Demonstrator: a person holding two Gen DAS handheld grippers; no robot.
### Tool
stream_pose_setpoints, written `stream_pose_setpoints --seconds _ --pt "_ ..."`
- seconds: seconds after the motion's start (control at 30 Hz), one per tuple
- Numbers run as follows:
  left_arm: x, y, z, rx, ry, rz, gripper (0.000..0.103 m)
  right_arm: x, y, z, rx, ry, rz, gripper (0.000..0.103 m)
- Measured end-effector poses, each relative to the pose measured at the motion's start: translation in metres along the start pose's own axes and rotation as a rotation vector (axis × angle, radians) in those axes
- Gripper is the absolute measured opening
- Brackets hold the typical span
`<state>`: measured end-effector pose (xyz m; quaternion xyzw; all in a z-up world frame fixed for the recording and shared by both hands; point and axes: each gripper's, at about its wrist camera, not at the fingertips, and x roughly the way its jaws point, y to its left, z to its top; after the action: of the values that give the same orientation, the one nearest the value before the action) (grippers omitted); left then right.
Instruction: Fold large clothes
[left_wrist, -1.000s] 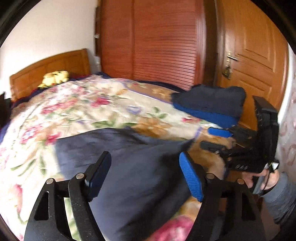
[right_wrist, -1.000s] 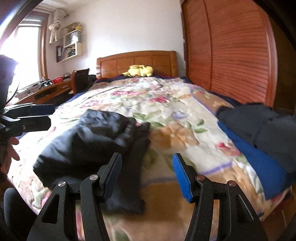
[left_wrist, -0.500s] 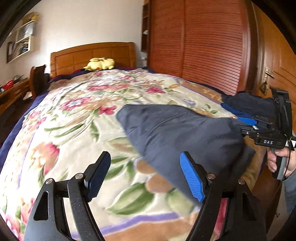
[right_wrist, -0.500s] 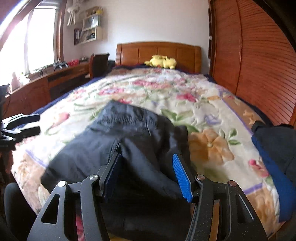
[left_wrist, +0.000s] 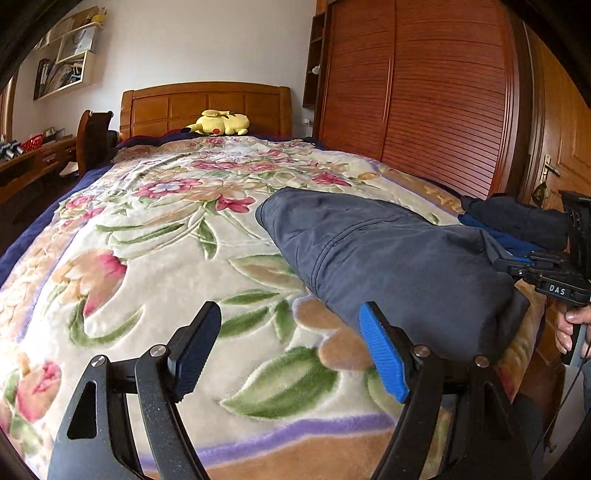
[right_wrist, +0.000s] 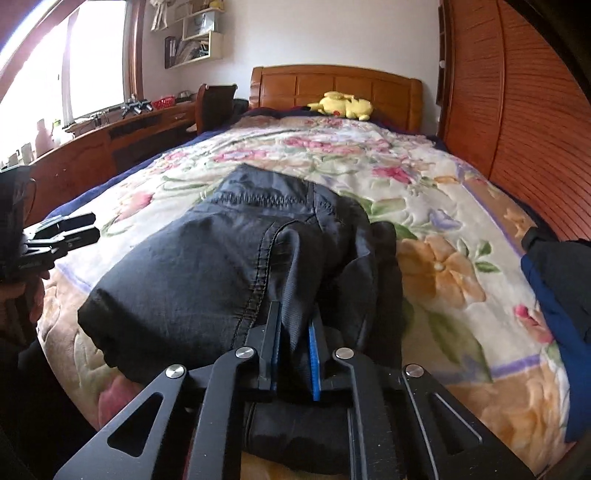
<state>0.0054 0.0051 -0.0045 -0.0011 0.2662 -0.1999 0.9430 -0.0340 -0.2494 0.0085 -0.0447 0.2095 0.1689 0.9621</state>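
The bed (left_wrist: 155, 236), spread with a floral blanket, fills both views, and the dark garment (right_wrist: 229, 266) lies bundled near its foot end, toward the right side as the person stands. A second ago both tools hung spread above it; half a second ago the right tool's fingers straddled the cloth; now the right tool (right_wrist: 293, 343) has shut on a raised ridge of the garment at its near edge, fabric pinched between the black and blue pads. That reads as the start of a fold or a lift: one hold is made, and the other is probably still needed before so large a piece can be spread or doubled over. The left tool (left_wrist: 291, 347) has swung from over the garment to above bare blanket, its fingers wide apart and holding nothing, the garment (left_wrist: 388, 258) just beside its blue finger. The left wrist view shows the garment's smooth outer face and the right tool's body from the side, but not the pinch; only the right wrist view shows the closed pads, the stitched waistband and the creases. The right view also shows the left tool (right_wrist: 62, 232) side-on, which says little of its opening. A separate dark and blue pile (left_wrist: 517, 225) sits by the wardrobe side, apart from the work.
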Motion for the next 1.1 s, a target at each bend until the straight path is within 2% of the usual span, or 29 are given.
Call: stream_pose_setpoints --seconds 0.23,0.47,0.73,0.83,0.9,0.97,1.1 --pt "0.003 0.0 -0.002 -0.003 0.006 -0.018 0.078 -0.03 -0.002 -0.005 0.02 -0.098 -0.112 0.006" --pt "0.002 -0.001 -0.003 -0.005 0.004 -0.02 0.078 -0.041 -0.014 -0.024 0.059 -0.063 -0.142 0.006" --pt "-0.002 -0.003 -0.004 0.01 0.005 -0.012 0.078 -0.041 -0.007 -0.022 0.069 -0.031 -0.141 0.007" --pt "-0.002 -0.003 -0.004 0.008 0.004 -0.012 0.078 -0.041 -0.012 -0.021 0.096 -0.02 -0.156 0.025" --pt "-0.001 -0.003 -0.004 0.01 0.005 -0.012 0.078 -0.047 -0.015 -0.022 0.113 -0.027 -0.16 0.046" --pt "-0.001 -0.003 -0.004 0.011 0.005 -0.012 0.078 -0.055 -0.016 -0.024 0.121 -0.04 -0.171 0.056" --pt "0.001 -0.003 -0.001 0.022 0.02 -0.016 0.078 -0.071 -0.017 -0.032 0.12 -0.066 -0.233 0.058"
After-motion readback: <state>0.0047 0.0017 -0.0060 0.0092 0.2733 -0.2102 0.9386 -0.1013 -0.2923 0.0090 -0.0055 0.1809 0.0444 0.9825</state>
